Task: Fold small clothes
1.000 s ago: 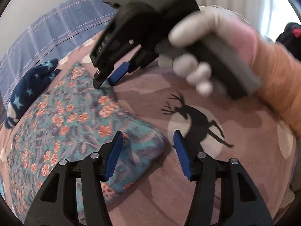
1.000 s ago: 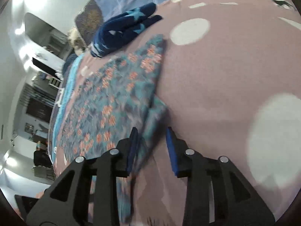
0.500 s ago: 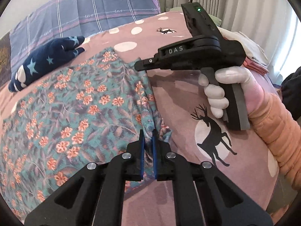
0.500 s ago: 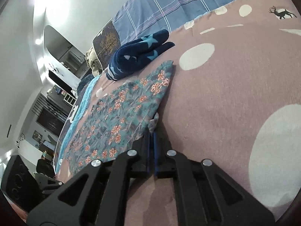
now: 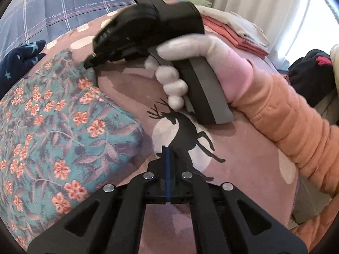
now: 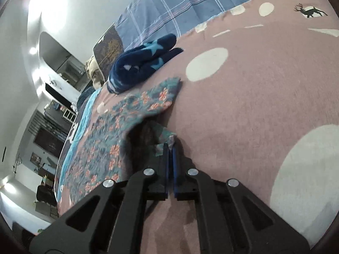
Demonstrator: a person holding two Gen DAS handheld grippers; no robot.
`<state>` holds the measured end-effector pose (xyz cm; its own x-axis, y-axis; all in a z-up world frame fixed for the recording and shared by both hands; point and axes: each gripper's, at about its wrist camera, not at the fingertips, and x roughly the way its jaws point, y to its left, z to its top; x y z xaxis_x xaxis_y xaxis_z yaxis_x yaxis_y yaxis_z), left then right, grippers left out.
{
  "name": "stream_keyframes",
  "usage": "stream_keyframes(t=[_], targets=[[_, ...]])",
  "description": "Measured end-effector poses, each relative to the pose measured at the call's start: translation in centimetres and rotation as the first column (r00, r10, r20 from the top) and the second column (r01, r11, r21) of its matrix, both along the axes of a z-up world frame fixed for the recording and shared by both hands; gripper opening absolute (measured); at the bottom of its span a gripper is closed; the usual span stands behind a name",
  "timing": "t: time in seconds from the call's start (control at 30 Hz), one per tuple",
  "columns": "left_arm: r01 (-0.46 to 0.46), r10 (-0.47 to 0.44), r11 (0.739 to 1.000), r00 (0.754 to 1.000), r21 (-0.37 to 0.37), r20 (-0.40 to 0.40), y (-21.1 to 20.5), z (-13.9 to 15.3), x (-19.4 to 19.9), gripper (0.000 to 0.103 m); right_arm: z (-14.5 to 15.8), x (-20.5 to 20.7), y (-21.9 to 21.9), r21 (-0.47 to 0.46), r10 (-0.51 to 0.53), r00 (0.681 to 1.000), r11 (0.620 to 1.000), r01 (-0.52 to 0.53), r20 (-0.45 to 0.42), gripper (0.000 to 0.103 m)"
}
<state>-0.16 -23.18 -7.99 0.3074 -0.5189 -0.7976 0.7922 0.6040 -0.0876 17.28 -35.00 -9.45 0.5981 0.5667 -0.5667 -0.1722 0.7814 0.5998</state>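
A teal cloth with orange flowers (image 5: 53, 131) lies spread on the pink bedspread (image 5: 243, 180). My left gripper (image 5: 167, 154) is shut and empty, over the deer print just right of the cloth's folded edge. My right gripper (image 6: 170, 148) is shut on the cloth's far right edge (image 6: 163, 139) and lifts it a little, so the cloth (image 6: 118, 131) arches up beside it. In the left wrist view the right gripper (image 5: 90, 63) shows with its tip pinching the cloth's edge, held by a gloved hand (image 5: 190, 63).
A rolled navy garment with stars (image 6: 144, 63) lies beyond the cloth, also in the left wrist view (image 5: 19, 67). A blue plaid pillow (image 6: 190, 6) is behind it. Folded red and beige clothes (image 5: 237, 31) sit at the bed's far right.
My left gripper has let go of the cloth's edge and moved right, shut over the deer print. My right gripper stays shut on the cloth and has raised its edge.
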Motion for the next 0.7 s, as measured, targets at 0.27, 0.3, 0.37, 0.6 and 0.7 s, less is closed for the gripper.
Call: stream_keyframes(t=[0.27, 0.3, 0.37, 0.6, 0.7], targets=[[-0.024, -0.019, 0.988, 0.961, 0.151, 0.275, 0.2, 1.1, -0.8, 0.044, 0.0, -0.1, -0.1, 0.038, 0.034, 0.999, 0.999, -0.034, 0.007, 0.015], [-0.021, -0.026, 0.986, 0.96, 0.163, 0.279, -0.2, 0.7, -0.7, 0.044, 0.1, -0.1, 0.1, 0.036, 0.037, 0.999, 0.999, -0.037, 0.008, 0.016], [-0.016, -0.027, 0.986, 0.966, 0.163, 0.259, -0.5, 0.1, 0.1, 0.033, 0.1, 0.0, 0.1, 0.033, 0.039, 0.999, 0.999, -0.039, 0.009, 0.017], [-0.005, -0.014, 0.996, 0.978, 0.092, 0.207, -0.1, 1.8, 0.8, 0.009, -0.2, 0.0, 0.0, 0.044, 0.044, 0.999, 0.998, -0.044, 0.004, 0.017], [-0.01, -0.009, 0.996, 0.975, 0.085, 0.221, -0.4, 2.5, 1.0, 0.032, -0.2, 0.0, 0.1, 0.037, 0.047, 0.999, 0.998, -0.047, 0.003, 0.017]])
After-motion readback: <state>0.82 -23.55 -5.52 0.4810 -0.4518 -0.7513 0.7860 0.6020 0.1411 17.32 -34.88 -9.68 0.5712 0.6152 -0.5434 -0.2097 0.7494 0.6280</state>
